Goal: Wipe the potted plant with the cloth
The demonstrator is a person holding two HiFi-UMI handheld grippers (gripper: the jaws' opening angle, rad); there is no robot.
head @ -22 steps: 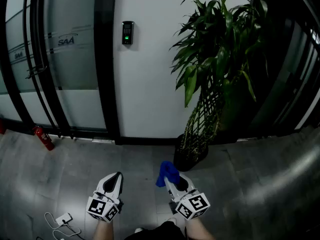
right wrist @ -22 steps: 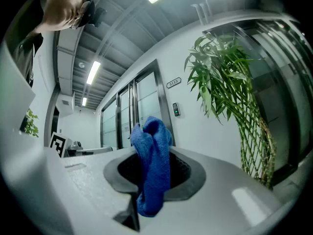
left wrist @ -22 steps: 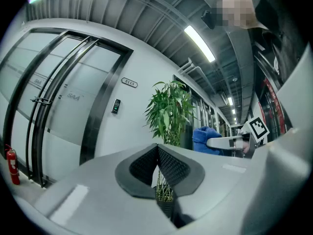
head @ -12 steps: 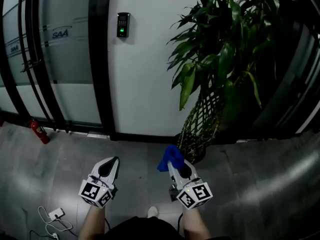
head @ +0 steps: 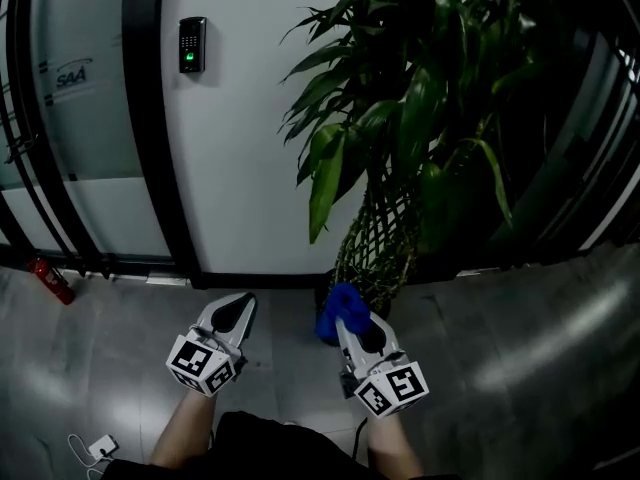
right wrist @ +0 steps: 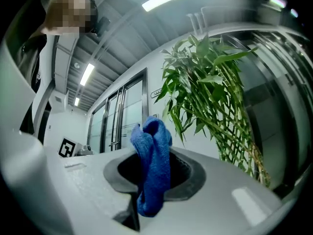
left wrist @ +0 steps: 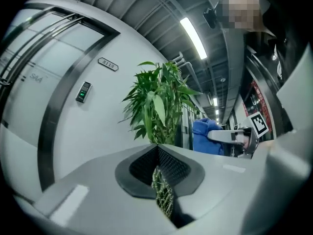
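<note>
A tall potted plant (head: 400, 118) with long green leaves and a woven lattice trunk (head: 378, 243) stands against the white wall, its dark pot (head: 345, 288) mostly hidden behind the cloth. My right gripper (head: 345, 313) is shut on a bunched blue cloth (head: 338, 310), held just in front of the pot's base. The cloth (right wrist: 152, 168) stands up between the jaws in the right gripper view, with the plant (right wrist: 215, 97) to its right. My left gripper (head: 232, 313) is shut and holds nothing; it hovers left of the right one. The plant (left wrist: 156, 106) and the cloth (left wrist: 205, 136) show ahead of it.
A white wall (head: 250, 148) with a door keypad (head: 191, 45) rises behind the plant. Glass doors with black frames (head: 60, 148) stand on the left, a red fire extinguisher (head: 50, 280) at their foot. A white charger with cable (head: 95, 448) lies on the grey tiled floor.
The view has closed in on the plant, which now looms larger. Both grippers have come forward; the right one with the cloth is now at the pot's base.
</note>
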